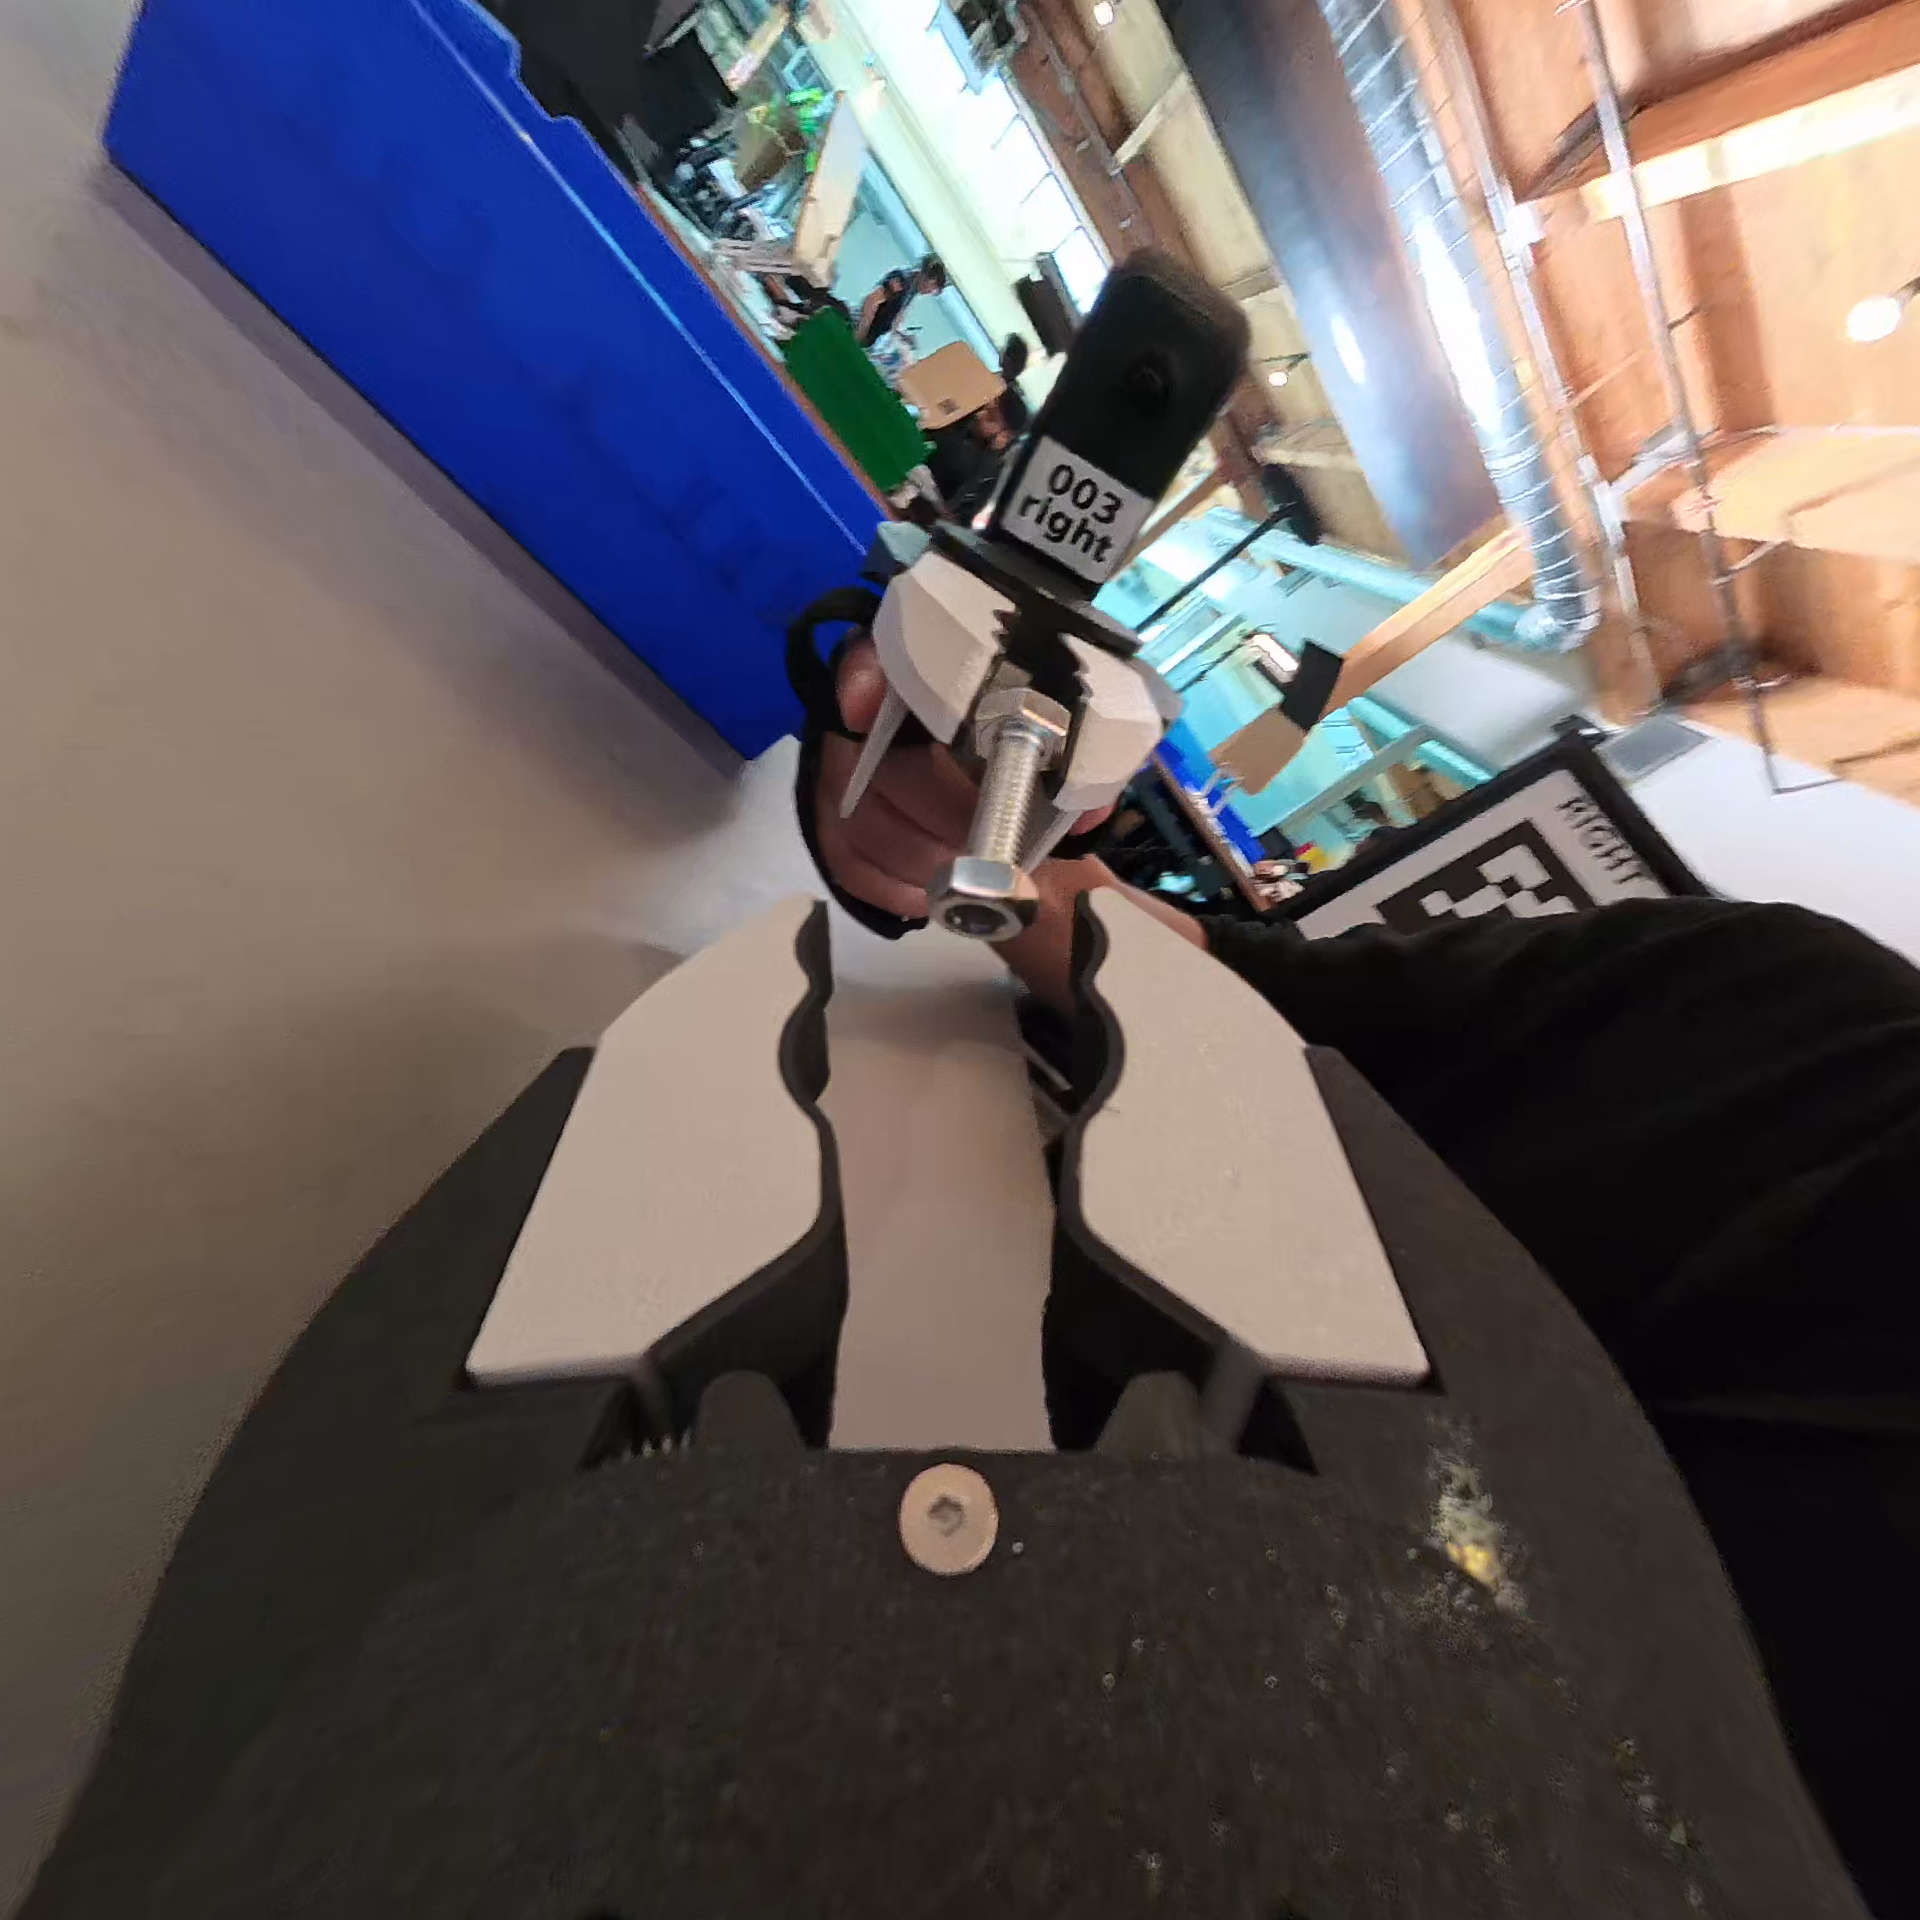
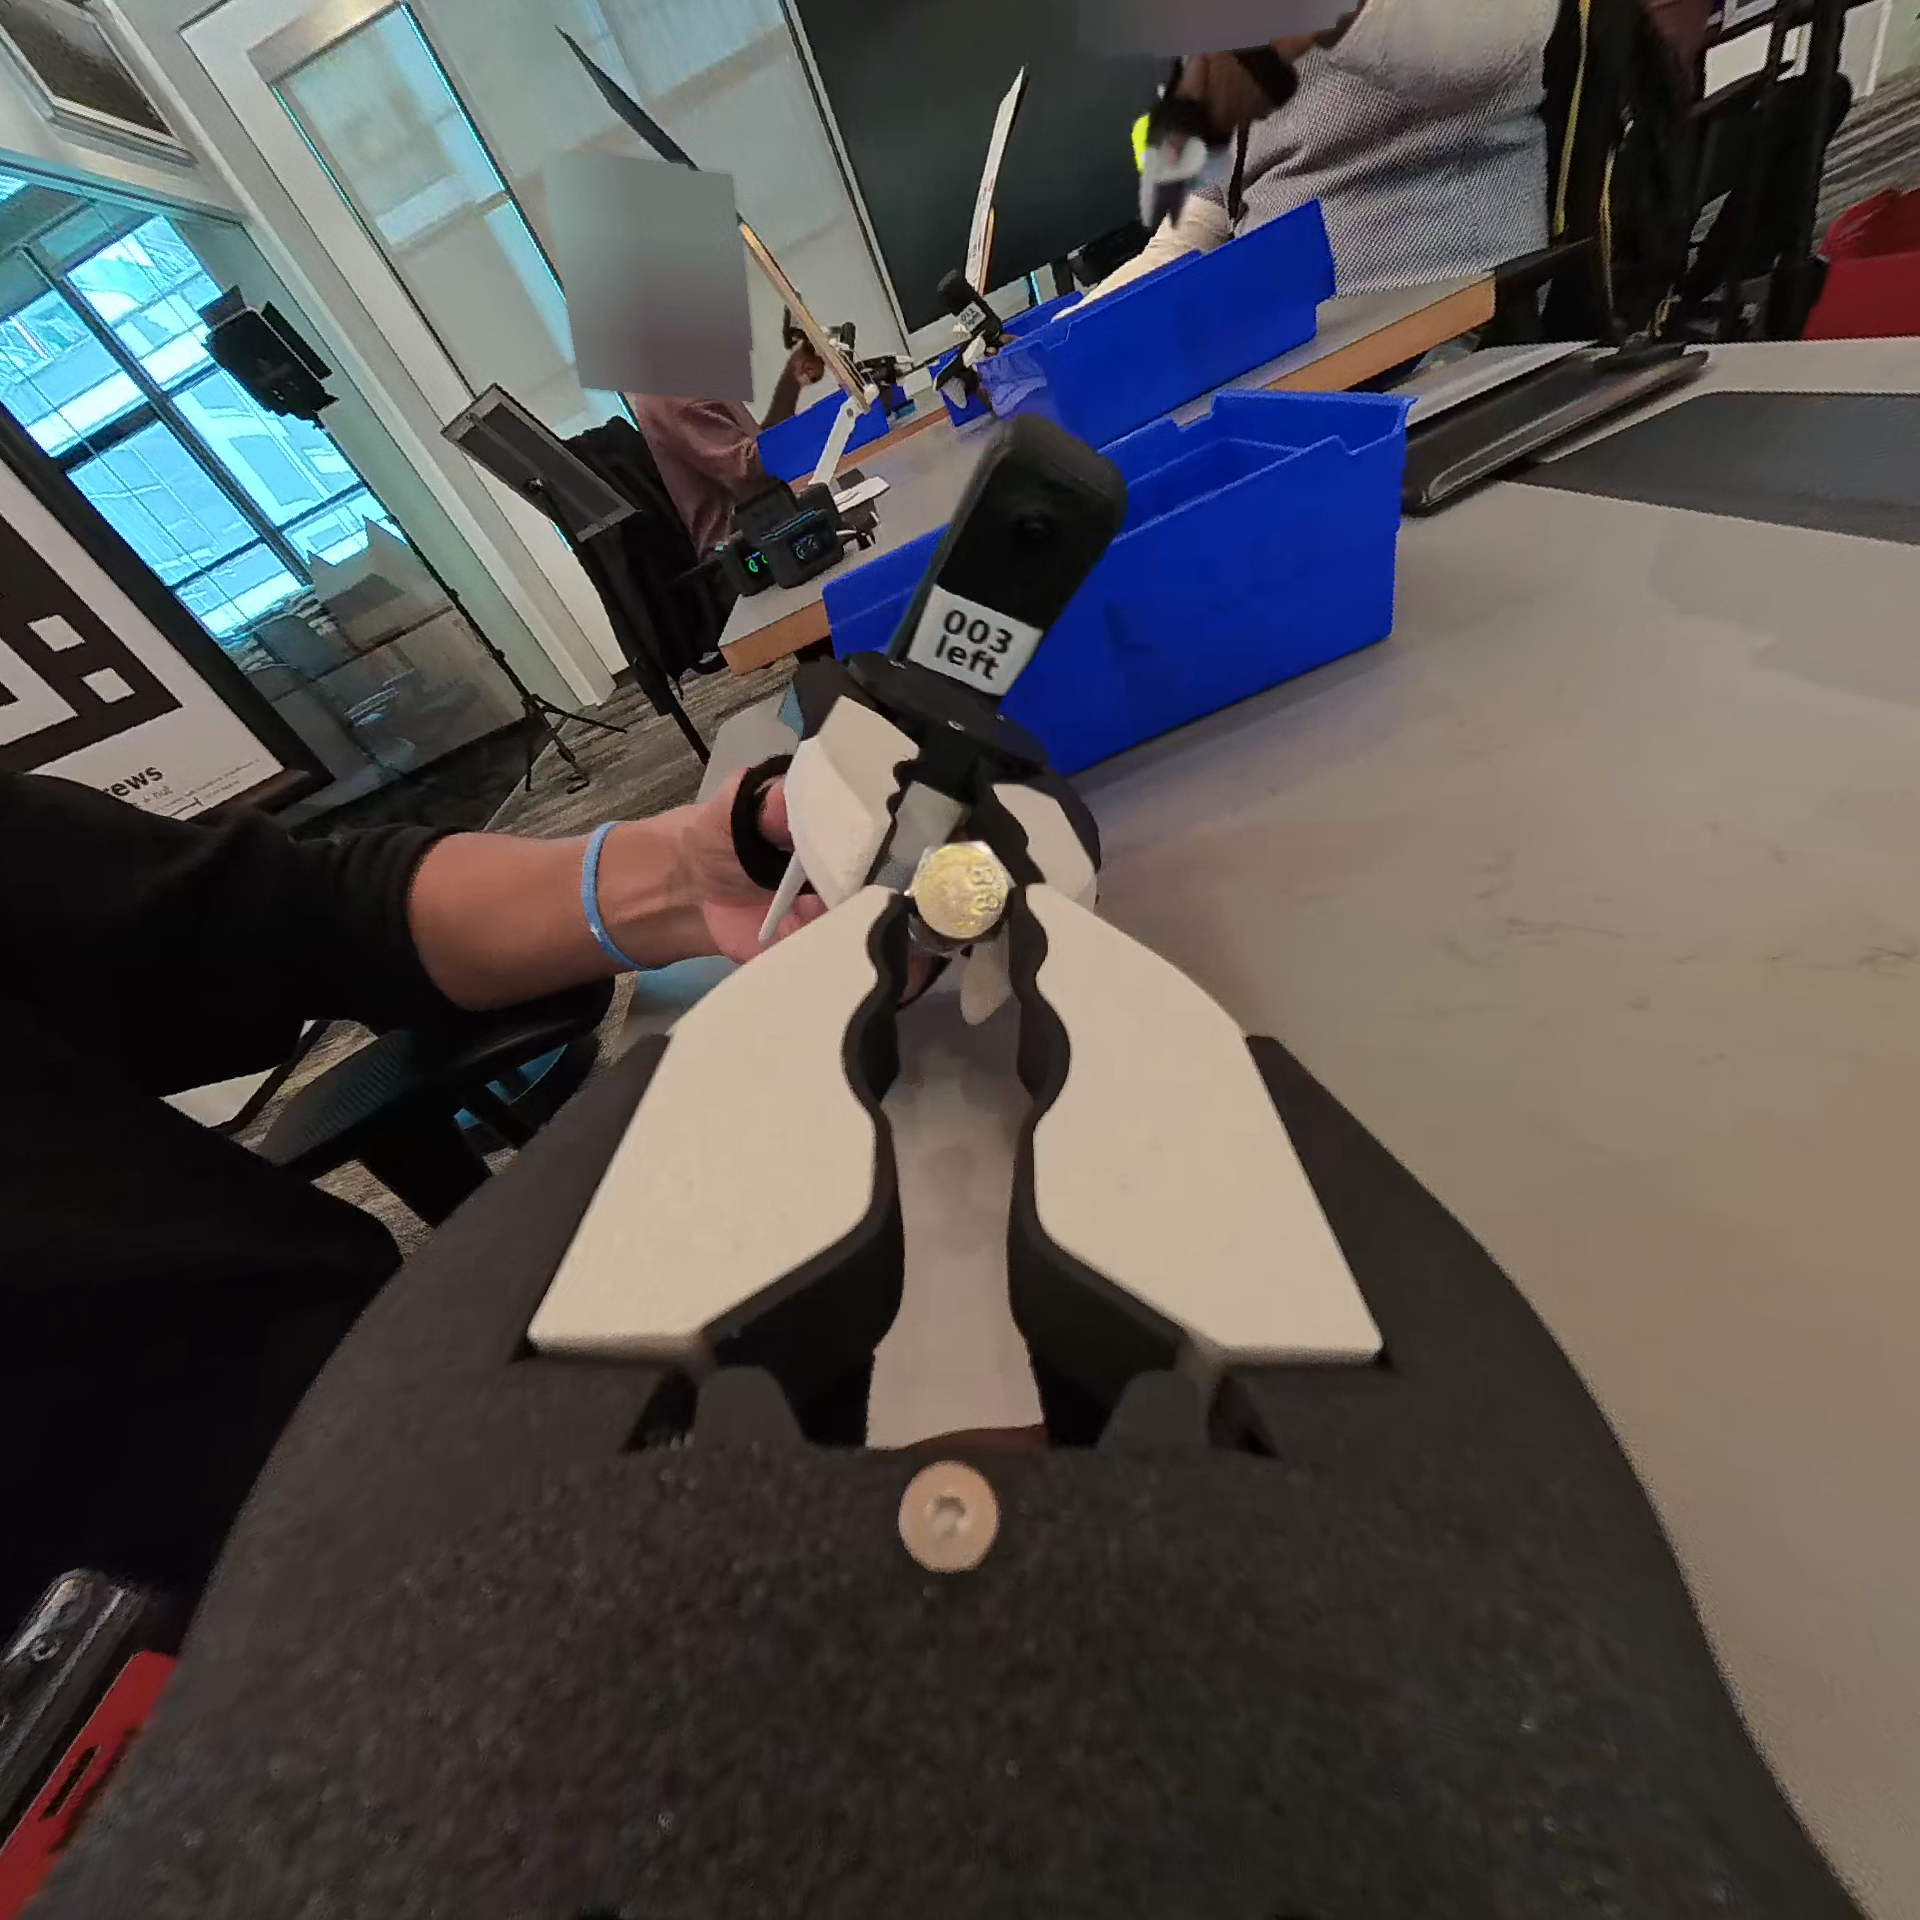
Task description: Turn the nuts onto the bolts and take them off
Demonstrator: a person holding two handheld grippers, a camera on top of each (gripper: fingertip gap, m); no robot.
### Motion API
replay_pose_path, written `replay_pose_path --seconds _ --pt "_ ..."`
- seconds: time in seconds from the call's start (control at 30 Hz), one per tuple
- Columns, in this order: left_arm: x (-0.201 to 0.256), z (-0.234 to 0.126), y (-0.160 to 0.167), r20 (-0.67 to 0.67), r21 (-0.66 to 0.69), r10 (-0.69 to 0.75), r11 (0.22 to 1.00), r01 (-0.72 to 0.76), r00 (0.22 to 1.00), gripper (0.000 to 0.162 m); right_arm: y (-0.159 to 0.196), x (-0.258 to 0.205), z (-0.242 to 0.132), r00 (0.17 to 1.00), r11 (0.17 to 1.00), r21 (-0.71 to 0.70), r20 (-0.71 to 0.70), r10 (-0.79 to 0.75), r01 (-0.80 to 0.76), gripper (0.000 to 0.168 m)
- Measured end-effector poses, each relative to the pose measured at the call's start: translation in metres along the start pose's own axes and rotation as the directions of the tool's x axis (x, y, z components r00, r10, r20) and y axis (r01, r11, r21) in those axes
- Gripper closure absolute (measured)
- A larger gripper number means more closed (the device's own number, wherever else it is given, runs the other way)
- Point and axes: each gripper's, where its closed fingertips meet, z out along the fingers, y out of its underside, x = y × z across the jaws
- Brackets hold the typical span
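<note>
My right gripper (image 2: pixel 956 899) is shut on the head of a silver bolt (image 2: pixel 961 888) and holds it in the air above the table. In the left wrist view the bolt's threaded shank (image 1: pixel 1010 790) points at my left gripper (image 1: pixel 956 920), and a silver hex nut (image 1: pixel 982 896) sits on the shank's near end. My left gripper is open. Its fingertips are on either side of the nut, just short of it, and do not touch it. In the right wrist view the left gripper (image 2: pixel 925 868) faces me just behind the bolt head, which hides the shank and nut.
A blue plastic bin (image 2: pixel 1195 582) stands on the grey table (image 2: pixel 1558 831) behind the grippers; it also shows in the left wrist view (image 1: pixel 468 312). A black-and-white marker board (image 1: pixel 1486 862) stands at the table's side. People sit at another table with more blue bins (image 2: pixel 1164 312). Only a small space, under 4 cm, lies between the two pairs of fingers.
</note>
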Motion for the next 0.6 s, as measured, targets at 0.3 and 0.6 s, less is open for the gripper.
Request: replay_pose_path --seconds 0.3,0.6 --pt "0.013 0.003 -0.003 -0.101 0.023 0.005 1.0 -0.003 0.995 0.144 0.0 -0.006 0.001 0.999 1.0 0.007 0.04 0.016 -0.016 0.15" --pt "0.009 -0.002 0.002 -0.008 -0.079 0.068 0.995 -0.068 0.998 0.145 0.012 -0.005 0.002 0.998 0.997 -0.073 0.055 -0.016 0.02 0.149"
